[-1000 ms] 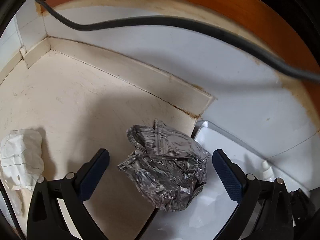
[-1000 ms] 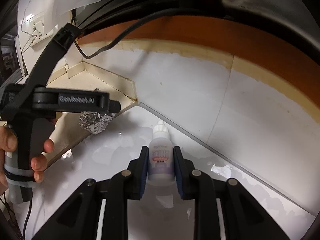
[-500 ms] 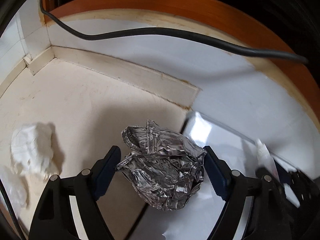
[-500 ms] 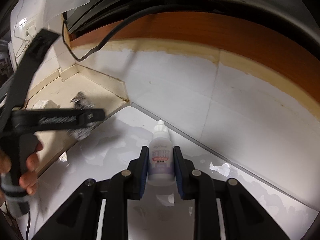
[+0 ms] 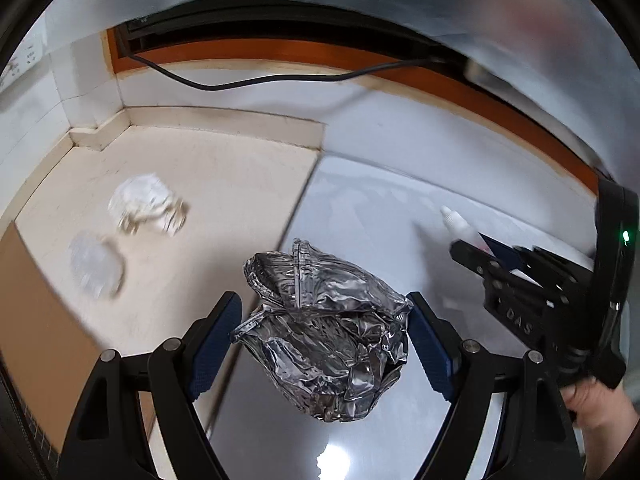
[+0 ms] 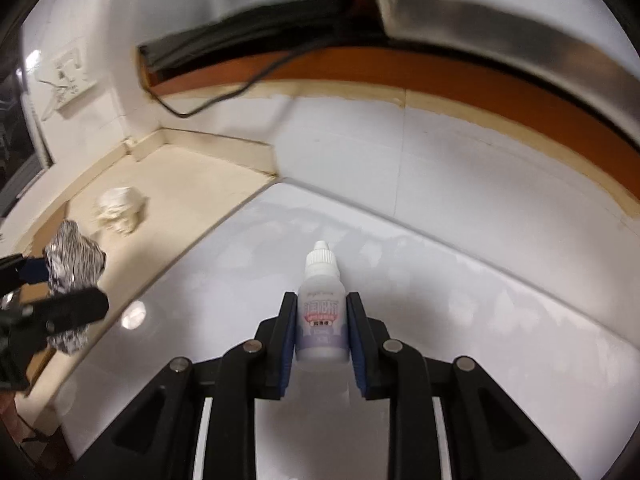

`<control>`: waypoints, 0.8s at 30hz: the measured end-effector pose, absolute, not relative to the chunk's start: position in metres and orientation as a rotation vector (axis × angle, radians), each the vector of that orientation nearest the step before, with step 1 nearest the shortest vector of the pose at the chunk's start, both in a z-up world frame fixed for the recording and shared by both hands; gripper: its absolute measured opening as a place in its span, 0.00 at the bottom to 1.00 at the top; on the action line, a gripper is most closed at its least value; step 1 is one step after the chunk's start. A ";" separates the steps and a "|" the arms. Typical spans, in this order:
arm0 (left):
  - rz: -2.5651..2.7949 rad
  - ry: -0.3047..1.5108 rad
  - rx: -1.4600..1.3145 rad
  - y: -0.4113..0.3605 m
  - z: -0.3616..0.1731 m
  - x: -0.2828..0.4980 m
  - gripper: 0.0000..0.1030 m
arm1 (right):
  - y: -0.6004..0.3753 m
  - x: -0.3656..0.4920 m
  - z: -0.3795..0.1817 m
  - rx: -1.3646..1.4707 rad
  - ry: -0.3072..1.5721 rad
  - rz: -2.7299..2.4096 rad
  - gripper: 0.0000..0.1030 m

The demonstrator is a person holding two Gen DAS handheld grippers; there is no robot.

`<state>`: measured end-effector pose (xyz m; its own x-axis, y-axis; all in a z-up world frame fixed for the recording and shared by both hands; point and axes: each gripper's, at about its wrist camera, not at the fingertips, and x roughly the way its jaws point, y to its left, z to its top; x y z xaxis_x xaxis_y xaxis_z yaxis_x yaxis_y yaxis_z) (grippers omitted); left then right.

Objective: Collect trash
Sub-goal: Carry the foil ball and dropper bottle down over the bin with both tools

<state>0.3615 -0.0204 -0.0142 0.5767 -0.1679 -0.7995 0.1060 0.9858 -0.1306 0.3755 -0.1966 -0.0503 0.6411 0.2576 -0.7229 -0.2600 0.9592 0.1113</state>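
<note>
My left hand-held gripper (image 5: 320, 332) clamps the crumpled foil ball (image 5: 324, 336) above the bench (image 5: 224, 184); my right hand-held gripper (image 6: 322, 328) pinches a small dropper bottle (image 6: 322, 312).

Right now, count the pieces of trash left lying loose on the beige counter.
2: a crumpled white paper wad near the back corner, and a blurred clear plastic scrap just in front of it. More may lie out of view.

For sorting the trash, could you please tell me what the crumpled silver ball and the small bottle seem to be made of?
The crumpled silver ball looks like aluminium foil: shiny, mirror-like, with sharp creases. The small dropper bottle appears to be white, slightly translucent plastic with a ribbed cap and a printed label, though glass cannot be ruled out.
</note>
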 end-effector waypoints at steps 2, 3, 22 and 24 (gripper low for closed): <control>-0.181 0.932 -0.080 -0.021 -0.007 0.335 0.79 | -0.194 0.354 -0.043 0.014 0.814 0.314 0.23; -0.185 0.929 -0.085 -0.019 -0.005 0.321 0.78 | -0.191 0.336 -0.039 0.027 0.806 0.331 0.23; -0.068 1.003 -0.228 0.027 -0.120 0.129 0.79 | -0.126 0.099 -0.085 0.017 0.723 0.563 0.24; -0.064 1.035 -0.237 0.027 -0.142 0.121 0.79 | -0.121 0.087 -0.104 -0.013 0.752 0.573 0.24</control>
